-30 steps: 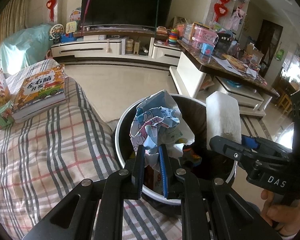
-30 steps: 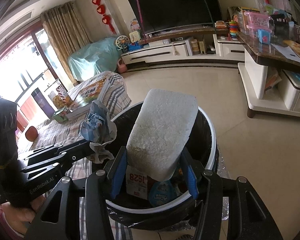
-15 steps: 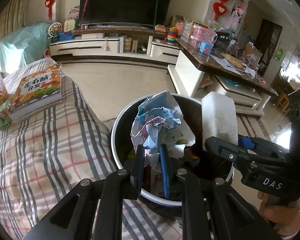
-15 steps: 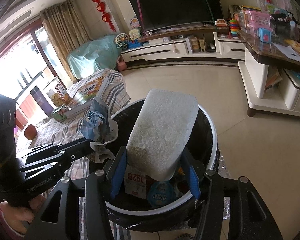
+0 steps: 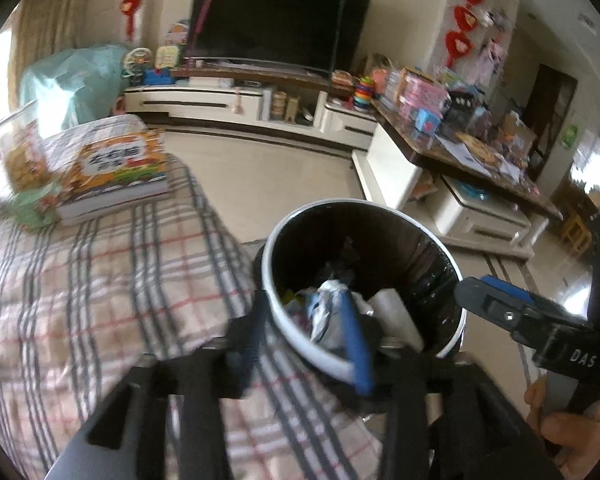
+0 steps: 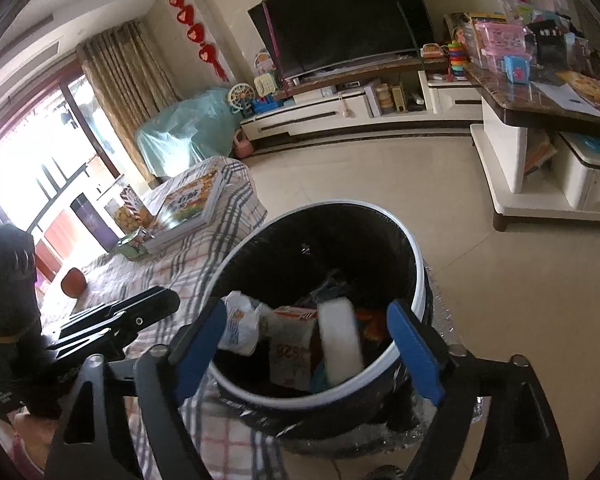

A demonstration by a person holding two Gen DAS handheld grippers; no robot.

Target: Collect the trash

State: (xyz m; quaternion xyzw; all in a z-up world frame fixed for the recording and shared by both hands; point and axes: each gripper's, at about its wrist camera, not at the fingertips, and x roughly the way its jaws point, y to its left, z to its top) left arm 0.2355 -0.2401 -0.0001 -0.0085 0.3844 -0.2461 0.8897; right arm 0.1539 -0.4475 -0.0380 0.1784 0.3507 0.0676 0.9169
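A black trash bin (image 5: 340, 203) with a white rim stands on the floor beside a plaid-covered table. The crumpled blue-and-white paper (image 5: 324, 312) lies loose inside it. The white foam block (image 6: 340, 340) drops in next to a printed carton. My left gripper (image 5: 304, 344) hangs over the bin's near rim, its jaws opening, the pads apart and pressing on nothing. My right gripper (image 6: 306, 348) is above the bin too, its jaws opening wide, the foam free between the blue pads. The right gripper (image 5: 500, 308) also shows at the right of the left wrist view.
A thick picture book (image 5: 116, 172) and snack packs lie on the plaid cloth (image 5: 80, 280) left of the bin. A cluttered low table (image 5: 440, 152) stands to the right, a TV stand (image 5: 220, 104) along the far wall. A hand (image 5: 568, 428) holds the right gripper.
Both grippers have opened. The crumpled paper left the left jaws and the foam block left the right jaws; both went down into the bin. The left gripper shifted over the bin's edge.
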